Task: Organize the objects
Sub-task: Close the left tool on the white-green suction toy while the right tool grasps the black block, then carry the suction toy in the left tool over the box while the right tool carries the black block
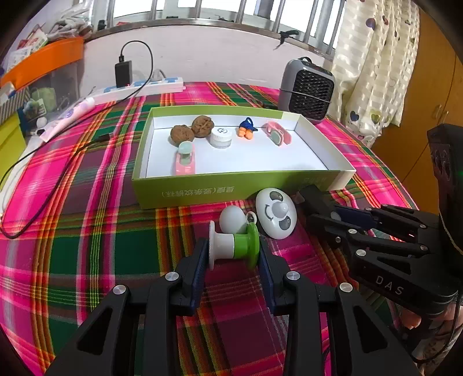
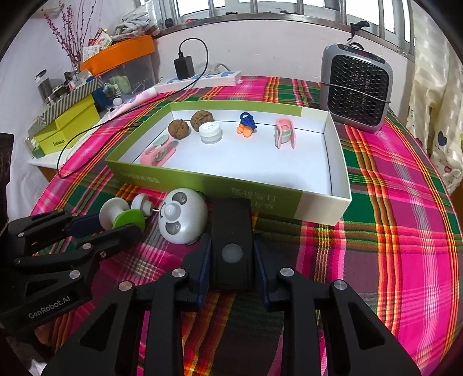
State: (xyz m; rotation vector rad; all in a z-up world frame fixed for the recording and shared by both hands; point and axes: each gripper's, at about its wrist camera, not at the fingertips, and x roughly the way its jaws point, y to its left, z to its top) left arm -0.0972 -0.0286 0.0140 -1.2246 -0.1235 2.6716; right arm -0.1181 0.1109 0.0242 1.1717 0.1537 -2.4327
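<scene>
- Where the plaid cloth (image 1: pixel 86 231) of pink, green and orange covers the table, a barred window (image 1: pixel 220 8) runs behind, with a grey heater (image 1: pixel 306 89) and a power strip (image 1: pixel 144 85) along the wall.
- The tray (image 1: pixel 231 188) is a shallow card box, green outside and white inside; it holds two wrinkled walnuts (image 1: pixel 192 130), a white jar (image 1: pixel 221 138), an orange-and-blue toy (image 1: pixel 246 128) and two pink clips (image 1: pixel 185 157).
- My left claw (image 1: pixel 233 254) reaches forward low over the cloth, pads pressed on the ends of a white-and-green spool (image 1: pixel 234 245) just in front of the tray.
- My right claw (image 2: pixel 231 260) lies beside it, clamped on a smooth black block (image 2: pixel 231 240) with a round grey button.
- A glossy white panda-faced dome (image 2: pixel 181 217) sits between the two, near the tray's front wall.
</scene>
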